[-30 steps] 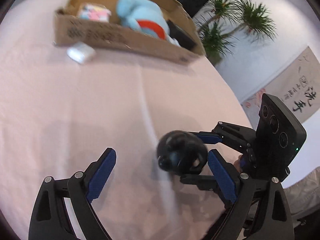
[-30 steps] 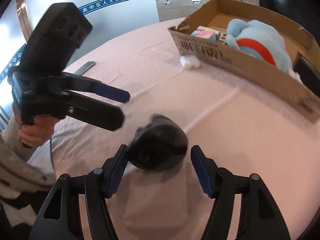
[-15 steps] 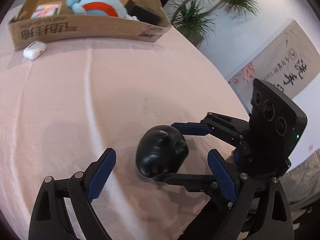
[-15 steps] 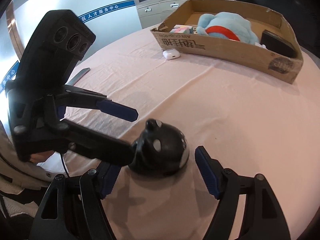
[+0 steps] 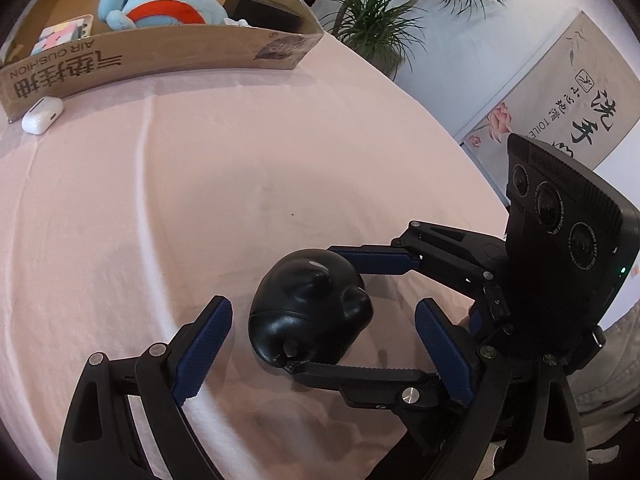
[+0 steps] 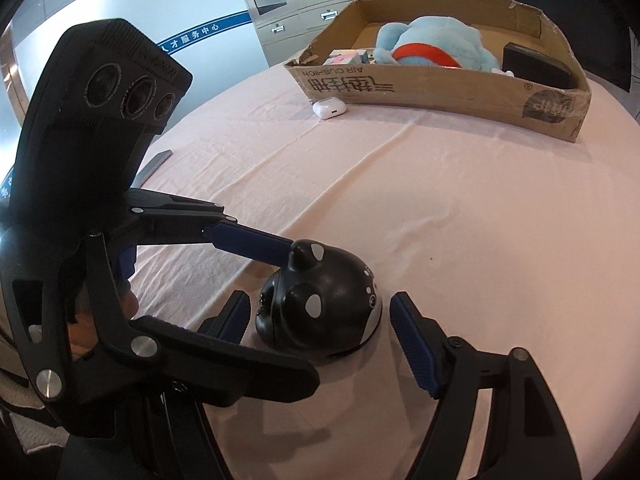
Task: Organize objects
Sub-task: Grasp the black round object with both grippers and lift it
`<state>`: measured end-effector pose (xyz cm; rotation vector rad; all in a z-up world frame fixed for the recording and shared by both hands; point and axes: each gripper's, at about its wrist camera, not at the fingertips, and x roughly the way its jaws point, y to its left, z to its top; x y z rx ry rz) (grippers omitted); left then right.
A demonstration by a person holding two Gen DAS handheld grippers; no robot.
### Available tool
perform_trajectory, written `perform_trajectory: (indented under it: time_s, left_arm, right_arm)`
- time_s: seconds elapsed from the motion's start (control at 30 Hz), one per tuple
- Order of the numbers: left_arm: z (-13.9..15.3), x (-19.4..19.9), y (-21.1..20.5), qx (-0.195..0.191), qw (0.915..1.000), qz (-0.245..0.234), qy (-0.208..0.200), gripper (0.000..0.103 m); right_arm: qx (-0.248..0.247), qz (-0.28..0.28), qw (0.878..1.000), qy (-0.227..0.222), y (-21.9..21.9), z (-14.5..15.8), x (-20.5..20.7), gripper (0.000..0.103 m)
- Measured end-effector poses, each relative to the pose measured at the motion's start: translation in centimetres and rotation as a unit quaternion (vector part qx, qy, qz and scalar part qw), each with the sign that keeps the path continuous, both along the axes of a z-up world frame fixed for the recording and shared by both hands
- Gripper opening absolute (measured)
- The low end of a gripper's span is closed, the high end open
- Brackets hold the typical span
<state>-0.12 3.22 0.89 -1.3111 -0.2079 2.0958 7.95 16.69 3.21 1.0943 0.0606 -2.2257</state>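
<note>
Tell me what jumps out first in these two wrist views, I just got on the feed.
The glossy black bear-shaped toy sits on the pink tablecloth close in front, with both open claws around it: the right claw straddles it, pads clear of it, and the left claw frames it crosswise. Farther back stands a cardboard box holding a blue plush, with a white earbud case lying just outside its front wall.

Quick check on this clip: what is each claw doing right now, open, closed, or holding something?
Left claw: open, straddling the black toy, pads clear of it.
Right claw: open after just widening, toy between its fingers, no visible grip.
</note>
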Motion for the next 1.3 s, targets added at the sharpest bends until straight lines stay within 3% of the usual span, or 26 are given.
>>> perform_trajectory:
  time_s: [0.23, 0.3, 0.43, 1.1, 1.3]
  left_arm:
    - [-0.5, 0.1, 0.5, -0.009, 0.9998, -0.009, 0.014, 0.09]
    - [-0.8, 0.2, 0.5, -0.02, 0.9996, -0.01, 0.019, 0.076]
    - [-0.9, 0.3, 0.2, -0.023, 0.9994, -0.012, 0.022, 0.06]
    - [-0.8, 0.3, 0.4, -0.022, 0.9995, -0.009, 0.022, 0.06]
    - [0.7, 0.4, 0.0, -0.017, 0.999, -0.005, 0.04, 0.06]
  right_arm:
    - [0.042, 0.007, 0.999, 0.017, -1.5, -0.2, 0.6, 0.072]
    - [0.058, 0.007, 0.998, 0.027, -1.9, -0.4, 0.9, 0.071]
    - [0.067, 0.002, 0.997, 0.036, -2.0, -0.4, 1.0, 0.067]
    - [0.069, -0.001, 0.997, 0.023, -2.1, -0.8, 0.5, 0.067]
    - [0.052, -0.004, 0.999, 0.017, -1.8, -0.1, 0.3, 0.067]
